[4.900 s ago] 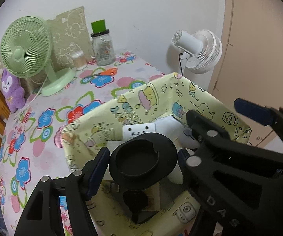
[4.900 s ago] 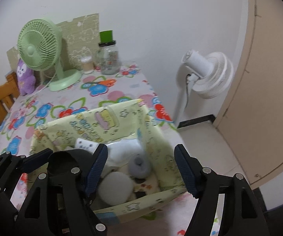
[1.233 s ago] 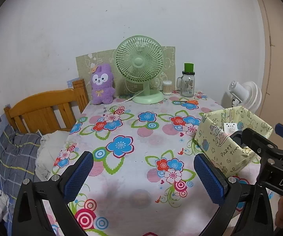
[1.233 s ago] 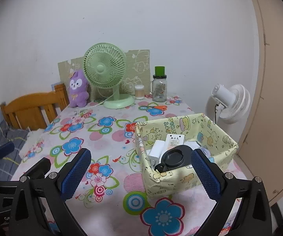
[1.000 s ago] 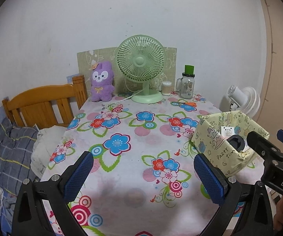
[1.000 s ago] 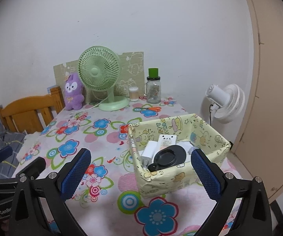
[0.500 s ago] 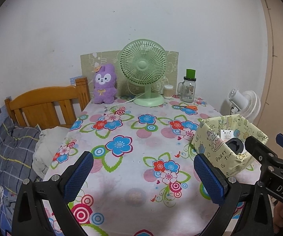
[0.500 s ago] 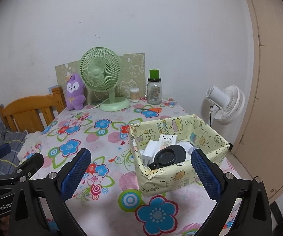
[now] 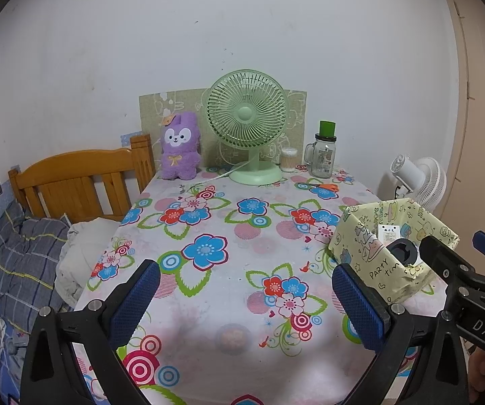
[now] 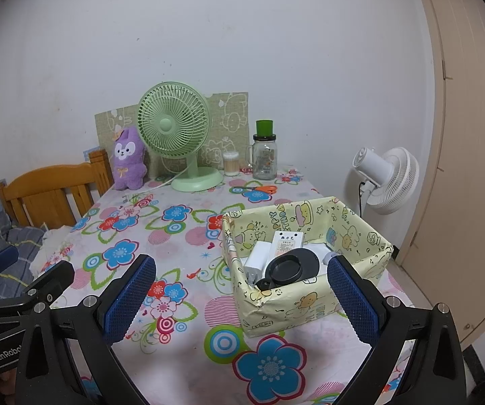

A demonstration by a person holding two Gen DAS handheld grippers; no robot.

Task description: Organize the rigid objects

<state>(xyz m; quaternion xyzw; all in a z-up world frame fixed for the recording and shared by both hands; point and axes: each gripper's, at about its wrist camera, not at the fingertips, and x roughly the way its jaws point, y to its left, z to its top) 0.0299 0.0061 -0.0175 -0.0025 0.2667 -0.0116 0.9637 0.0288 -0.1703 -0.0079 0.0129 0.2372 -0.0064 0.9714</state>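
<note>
Left gripper (image 9: 246, 300): jaws spread wide, nothing between the blue pads; it hangs over the near part of the table, above bare cloth.
Right gripper (image 10: 240, 298): jaws equally wide apart, empty; its right finger overlaps the near right corner of the box in its own view.
Gripper spacing: the right gripper shows at the right edge of the left wrist view, just beside the box; the left one shows at the lower left of the right wrist view.
Box (image 10: 313, 307): pale yellow cartoon-print box, open top, on the right side of the table, with its far right wall close to the table's right edge.
Box contents: black round holder (image 10: 291, 267) lies on top, a white adapter (image 10: 256, 258) to its left, a white labelled block (image 10: 286, 241) behind it; all sit below the rim.
Table (image 9: 242, 310): flowered cloth, open and flat from the near edge to the middle.
Back edge: green fan (image 9: 248, 125), purple plush (image 9: 178, 150), glass jar (image 9: 323, 155) and cotton swab tub (image 9: 288, 159) in a row against the wall; orange scissors (image 10: 257, 188) just in front of the jar.
Left side: wooden headboard (image 9: 84, 182) and bedding sit against the table's left edge.
Right side: white floor fan (image 10: 389, 179) stands off the table, near the door.
</note>
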